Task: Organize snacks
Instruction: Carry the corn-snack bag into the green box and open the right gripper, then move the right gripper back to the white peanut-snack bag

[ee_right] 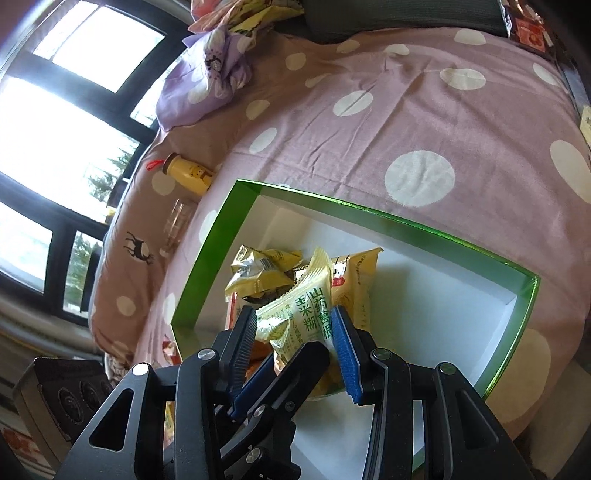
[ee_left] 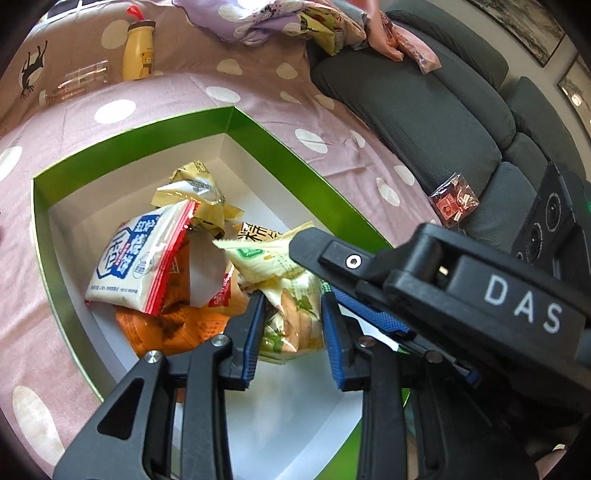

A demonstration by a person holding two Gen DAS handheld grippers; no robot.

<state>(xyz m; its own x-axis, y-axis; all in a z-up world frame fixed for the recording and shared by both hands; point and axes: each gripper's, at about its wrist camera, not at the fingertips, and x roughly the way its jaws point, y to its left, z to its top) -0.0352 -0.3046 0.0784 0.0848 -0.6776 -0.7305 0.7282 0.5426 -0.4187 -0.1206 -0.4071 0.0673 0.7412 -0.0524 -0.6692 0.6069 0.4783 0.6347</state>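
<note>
A green box (ee_left: 280, 147) with a white inside holds several snack packets on the spotted pink cloth. My left gripper (ee_left: 293, 321) and my right gripper (ee_right: 295, 325) are both closed around the same pale yellow packet with green print (ee_left: 291, 325), which also shows in the right wrist view (ee_right: 295, 317), over the pile. The right gripper's black body (ee_left: 443, 280) crosses the left wrist view. A white, blue and red packet (ee_left: 144, 254), an orange packet (ee_left: 166, 325) and crumpled yellow packets (ee_left: 195, 195) lie in the box.
A yellow bear bottle (ee_left: 138, 51) and a clear bottle (ee_left: 77, 83) lie at the cloth's far edge. A grey sofa (ee_left: 424, 110) carries a red snack packet (ee_left: 452, 205) and heaped clothes (ee_left: 295, 18). A window is at the left in the right wrist view.
</note>
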